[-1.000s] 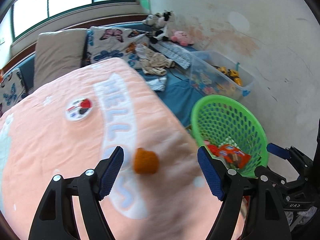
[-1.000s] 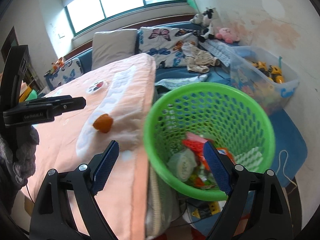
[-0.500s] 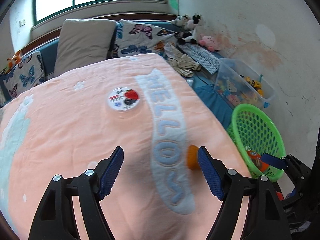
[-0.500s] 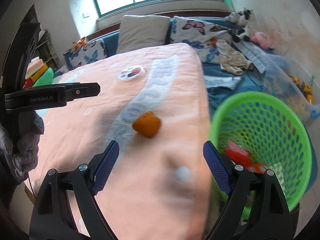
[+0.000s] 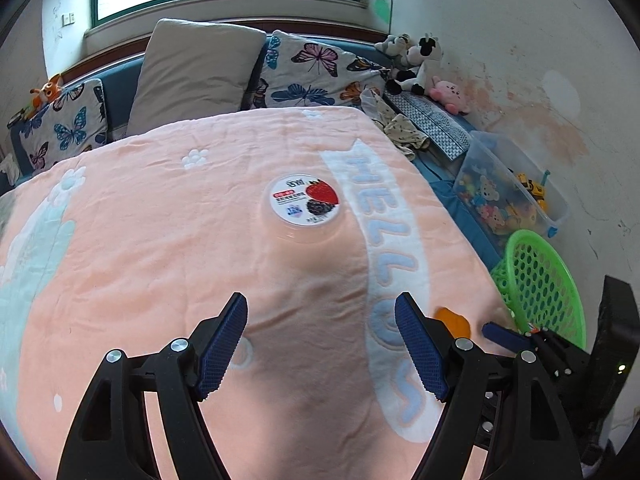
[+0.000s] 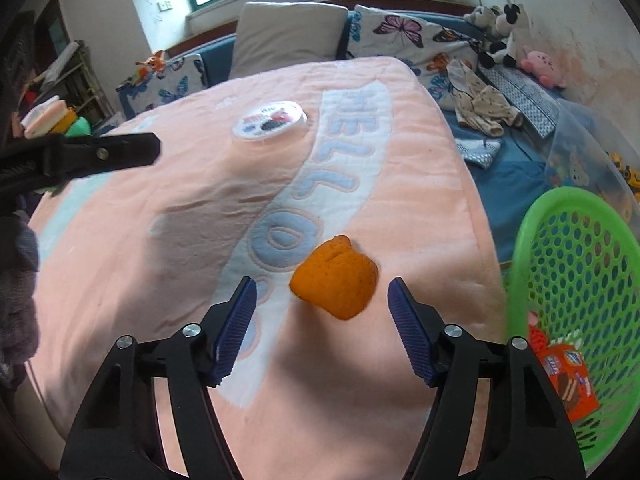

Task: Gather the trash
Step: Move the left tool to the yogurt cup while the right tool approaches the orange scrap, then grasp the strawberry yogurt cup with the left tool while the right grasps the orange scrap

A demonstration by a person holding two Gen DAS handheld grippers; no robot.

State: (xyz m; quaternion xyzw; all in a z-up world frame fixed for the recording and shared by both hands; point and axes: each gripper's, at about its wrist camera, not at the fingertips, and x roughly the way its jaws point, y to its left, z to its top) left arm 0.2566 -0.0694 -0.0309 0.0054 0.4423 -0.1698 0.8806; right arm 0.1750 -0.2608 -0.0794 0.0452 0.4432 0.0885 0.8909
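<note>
An orange peel (image 6: 335, 277) lies on the pink blanket (image 6: 160, 208) near its right edge. My right gripper (image 6: 320, 322) hovers just short of it, jaws closing, with the peel ahead of the pads and untouched. In the left wrist view the peel (image 5: 453, 321) shows beside the right finger. My left gripper (image 5: 322, 344) stands open over bare blanket. A round white yogurt cup with a fruit label (image 5: 304, 201) sits farther up the blanket, also seen as the cup (image 6: 270, 120) in the right wrist view.
A green mesh basket (image 6: 576, 280) holding wrappers stands off the blanket's right edge, and the basket (image 5: 538, 280) also shows in the left view. A clear toy bin (image 5: 508, 196), pillows (image 5: 196, 68), clothes and plush toys (image 5: 416, 64) lie beyond.
Both grippers have swung left from the basket toward the blanket. The peel now sits close in front of the right gripper, whose jaws have narrowed. The left gripper faces the cup.
</note>
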